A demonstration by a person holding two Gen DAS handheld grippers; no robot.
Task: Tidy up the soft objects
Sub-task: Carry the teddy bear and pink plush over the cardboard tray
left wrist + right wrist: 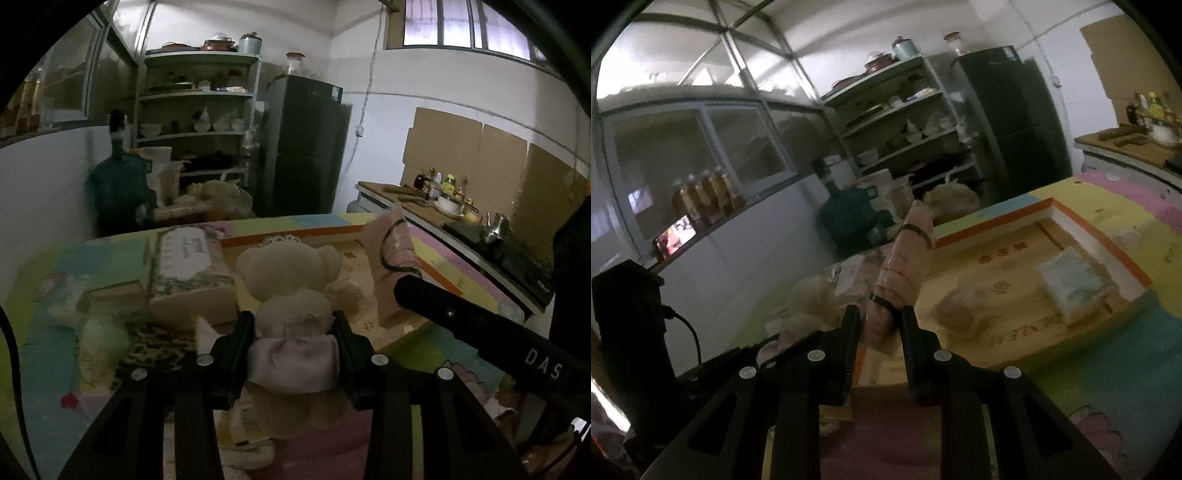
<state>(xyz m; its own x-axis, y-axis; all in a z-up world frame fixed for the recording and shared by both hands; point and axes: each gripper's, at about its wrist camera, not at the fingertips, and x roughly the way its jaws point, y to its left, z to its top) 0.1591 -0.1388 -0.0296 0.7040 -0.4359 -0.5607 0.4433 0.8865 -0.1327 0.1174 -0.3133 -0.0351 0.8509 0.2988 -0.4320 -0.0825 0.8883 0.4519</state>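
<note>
Two soft items held at once, one per gripper. The left gripper (294,345) is clamped on a cream teddy bear (291,295) at the waist, over its pale satin skirt; the bear sits upright, back to the camera, above the colourful foam mat (55,266) covering the counter. A waist grip probably keeps head and legs from flopping.

The right gripper (877,325) is closed on the lower end of a pink rolled cloth bundle (905,266), bound by dark elastic bands. The bundle stands nearly upright, its top leaning away from the camera. In the left view the same bundle (391,258) hangs over the right edge of a shallow wooden tray (373,332) with an orange-and-white rim, just right of the bear.

The tray, seen from the right wrist (1015,266), already holds a pale blue-green folded pack (1071,284) against its far wall and a blurred tan lump (956,310) near the middle; what the lump is cannot be told. This suggests the tray is the collecting spot.

Left of the bear, a floral-printed tissue box (188,266) lies on the mat, outside the tray.

Judgement: both items are being carried toward the tray, task partly done. Free tray floor shows on the bear's side; each should be lowered without crowding the pack.
</note>
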